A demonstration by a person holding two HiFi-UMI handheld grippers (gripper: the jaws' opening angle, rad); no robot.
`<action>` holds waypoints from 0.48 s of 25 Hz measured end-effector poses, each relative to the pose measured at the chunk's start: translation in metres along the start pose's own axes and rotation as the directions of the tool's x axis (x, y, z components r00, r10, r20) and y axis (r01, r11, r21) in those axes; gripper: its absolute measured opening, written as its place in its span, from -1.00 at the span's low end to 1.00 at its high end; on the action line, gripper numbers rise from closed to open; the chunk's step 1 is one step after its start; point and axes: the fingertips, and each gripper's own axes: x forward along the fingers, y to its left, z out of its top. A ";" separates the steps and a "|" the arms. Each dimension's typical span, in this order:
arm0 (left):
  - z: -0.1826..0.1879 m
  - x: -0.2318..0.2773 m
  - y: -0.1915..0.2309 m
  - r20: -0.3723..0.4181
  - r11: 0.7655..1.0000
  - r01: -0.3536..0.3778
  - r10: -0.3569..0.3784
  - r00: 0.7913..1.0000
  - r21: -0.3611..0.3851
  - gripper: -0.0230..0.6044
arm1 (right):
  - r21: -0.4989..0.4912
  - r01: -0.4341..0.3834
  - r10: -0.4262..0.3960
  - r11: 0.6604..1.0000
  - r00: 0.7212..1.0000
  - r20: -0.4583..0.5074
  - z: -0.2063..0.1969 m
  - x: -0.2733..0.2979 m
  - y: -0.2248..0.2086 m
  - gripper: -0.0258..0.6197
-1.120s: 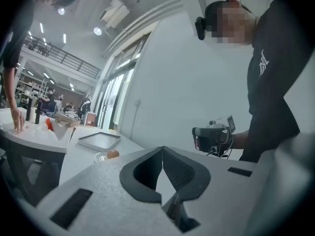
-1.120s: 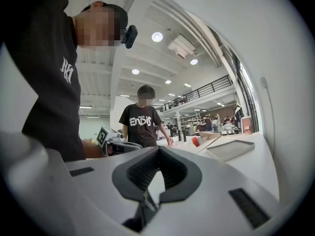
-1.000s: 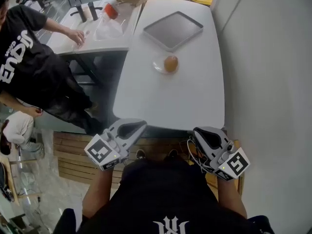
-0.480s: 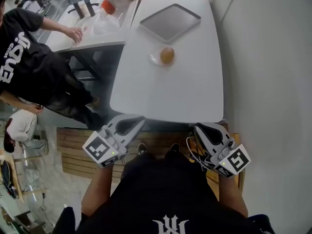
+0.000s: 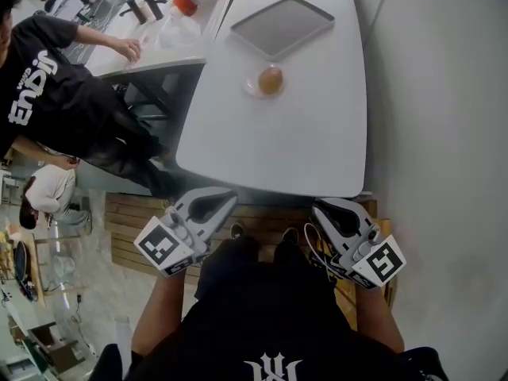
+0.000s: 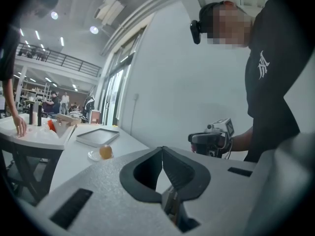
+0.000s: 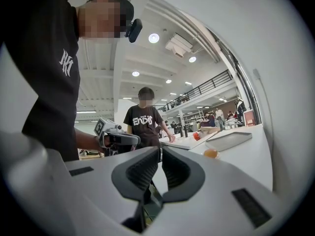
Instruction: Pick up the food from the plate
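In the head view, the food (image 5: 271, 79), a round brown piece, sat on a small clear plate (image 5: 255, 89) toward the far end of the white table (image 5: 278, 149). A grey tray (image 5: 282, 25) lay just beyond it at 12 o'clock. The left gripper (image 5: 222, 201) hung at 7 o'clock and the right gripper (image 5: 325, 209) at 5 o'clock, both off the table's near edge and well apart from the food.

In the left gripper view, the jaws were pressed together on nothing, with the food at 9 o'clock of their tips.

In the right gripper view, the jaws were likewise closed and empty, with the food at 3 o'clock.
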 end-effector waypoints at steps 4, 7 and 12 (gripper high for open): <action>-0.004 0.000 0.002 0.007 1.000 -0.006 0.006 1.000 -0.020 -0.92 | 0.003 -0.001 0.001 1.000 1.000 -0.001 -0.008 0.002 -0.008 -0.92; -0.010 -0.015 0.018 0.048 0.999 -0.008 0.009 0.999 -0.032 -0.92 | -0.005 -0.005 0.005 1.000 1.000 -0.019 -0.015 0.021 -0.002 -0.92; -0.019 -0.026 0.056 0.079 0.999 0.022 -0.019 0.997 -0.041 -0.92 | -0.048 0.025 -0.027 0.999 0.998 -0.048 -0.007 0.056 0.006 -0.92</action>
